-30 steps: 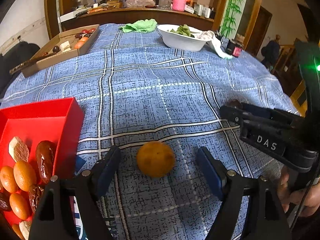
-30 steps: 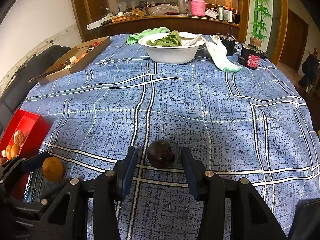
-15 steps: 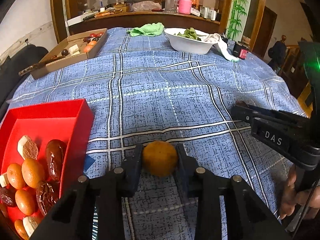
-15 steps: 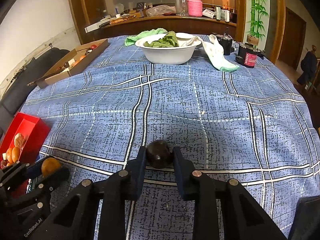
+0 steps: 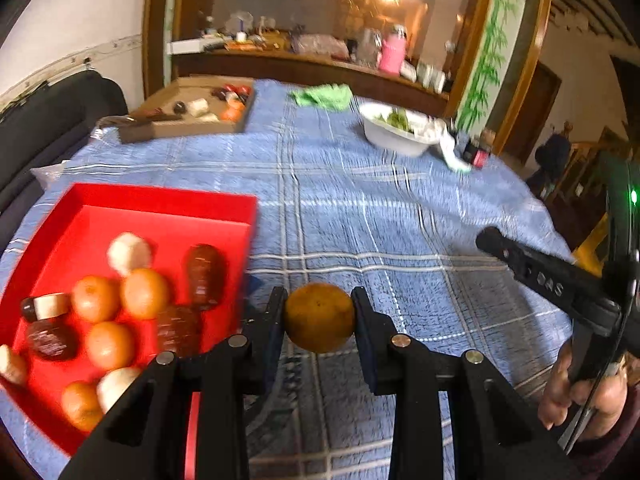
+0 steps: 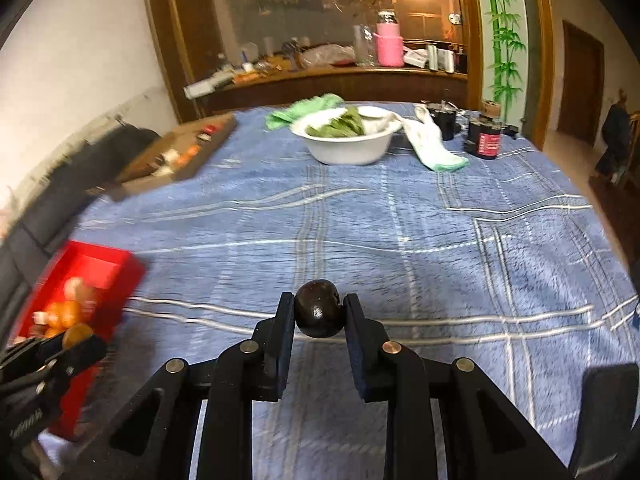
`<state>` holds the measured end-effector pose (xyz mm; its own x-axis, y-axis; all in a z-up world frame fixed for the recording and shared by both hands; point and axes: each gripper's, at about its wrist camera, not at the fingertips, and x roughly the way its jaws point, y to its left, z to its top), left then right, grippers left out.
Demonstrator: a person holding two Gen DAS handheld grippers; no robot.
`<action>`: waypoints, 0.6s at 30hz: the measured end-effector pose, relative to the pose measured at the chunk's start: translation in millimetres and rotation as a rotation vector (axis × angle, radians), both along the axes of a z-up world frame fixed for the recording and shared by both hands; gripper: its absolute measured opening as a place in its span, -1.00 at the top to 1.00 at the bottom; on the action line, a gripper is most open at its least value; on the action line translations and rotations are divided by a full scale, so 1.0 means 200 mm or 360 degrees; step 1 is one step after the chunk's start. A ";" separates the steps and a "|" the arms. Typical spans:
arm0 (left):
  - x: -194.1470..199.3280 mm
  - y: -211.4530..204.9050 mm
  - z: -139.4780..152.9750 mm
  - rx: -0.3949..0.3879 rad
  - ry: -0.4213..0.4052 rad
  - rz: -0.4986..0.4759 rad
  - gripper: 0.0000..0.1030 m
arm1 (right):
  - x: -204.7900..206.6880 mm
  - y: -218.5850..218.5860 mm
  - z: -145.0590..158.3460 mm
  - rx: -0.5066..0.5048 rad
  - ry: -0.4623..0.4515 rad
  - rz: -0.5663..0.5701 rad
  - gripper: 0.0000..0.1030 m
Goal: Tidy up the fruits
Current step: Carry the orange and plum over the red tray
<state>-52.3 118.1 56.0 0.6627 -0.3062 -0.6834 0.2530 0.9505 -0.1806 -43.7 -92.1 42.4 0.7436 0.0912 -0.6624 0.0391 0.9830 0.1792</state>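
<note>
My left gripper (image 5: 319,316) is shut on an orange (image 5: 320,318) and holds it above the blue checked tablecloth, just right of the red tray (image 5: 168,208). The tray holds several oranges (image 5: 144,293), dark dates (image 5: 205,274) and pale pieces (image 5: 130,249). My right gripper (image 6: 319,316) is shut on a dark round fruit (image 6: 319,314) above the cloth. The left gripper with its orange (image 6: 78,336) shows in the right wrist view beside the red tray (image 6: 102,270). The right gripper shows at the right of the left wrist view; its tips are not clear there.
A cardboard box (image 5: 192,114) with small fruits stands at the far left. A white bowl (image 6: 347,148) of greens, a green cloth (image 6: 306,106), a white towel (image 6: 434,148) and dark jars (image 6: 485,140) stand at the far side. A dark sofa (image 5: 52,120) flanks the table's left.
Both grippers closed on their fruits and lifted them off the cloth. The left gripper moved with the orange toward the red tray.
</note>
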 end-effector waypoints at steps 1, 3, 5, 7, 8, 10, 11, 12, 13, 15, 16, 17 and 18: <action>-0.02 0.03 0.03 -0.0021 -0.0019 0.0009 0.40 | -0.04 0.01 0.03 0.0053 -0.0019 0.0022 0.49; -0.07 0.09 0.08 -0.0060 -0.0061 0.0026 0.40 | -0.09 0.01 0.08 0.0142 -0.0047 0.0057 0.49; -0.10 0.14 0.12 -0.0089 -0.0094 0.0039 0.40 | -0.14 0.02 0.12 0.0197 -0.0070 0.0080 0.49; -0.13 0.18 0.16 -0.0105 -0.0125 0.0056 0.40 | -0.18 0.05 0.17 0.0224 -0.0097 0.0101 0.49; -0.14 0.21 0.17 -0.0111 -0.0136 0.0065 0.40 | -0.20 0.06 0.19 0.0230 -0.0104 0.0112 0.49; -0.15 0.25 0.19 -0.0122 -0.0156 0.0084 0.40 | -0.23 0.10 0.22 0.0236 -0.0112 0.0143 0.49; -0.16 0.27 0.20 -0.0123 -0.0165 0.0097 0.40 | -0.24 0.12 0.23 0.0230 -0.0117 0.0154 0.49; -0.16 0.28 0.21 -0.0118 -0.0173 0.0111 0.39 | -0.25 0.14 0.24 0.0220 -0.0122 0.0165 0.49; -0.17 0.30 0.21 -0.0113 -0.0180 0.0125 0.39 | -0.26 0.17 0.25 0.0206 -0.0126 0.0180 0.49; -0.17 0.35 0.22 -0.0100 -0.0192 0.0161 0.39 | -0.27 0.23 0.26 0.0194 -0.0124 0.0205 0.48; -0.17 0.37 0.22 -0.0089 -0.0196 0.0178 0.39 | -0.27 0.24 0.26 0.0194 -0.0121 0.0215 0.48; -0.17 0.39 0.21 -0.0068 -0.0203 0.0207 0.39 | -0.27 0.26 0.26 0.0194 -0.0116 0.0229 0.48; -0.16 0.42 0.21 -0.0049 -0.0206 0.0231 0.39 | -0.26 0.30 0.26 0.0190 -0.0108 0.0250 0.48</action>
<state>-84.7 202.0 98.1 0.7832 -0.2203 -0.5814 0.1365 0.9732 -0.1849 -95.9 -32.7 93.9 0.7568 0.2841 -0.5887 -0.1289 0.9478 0.2916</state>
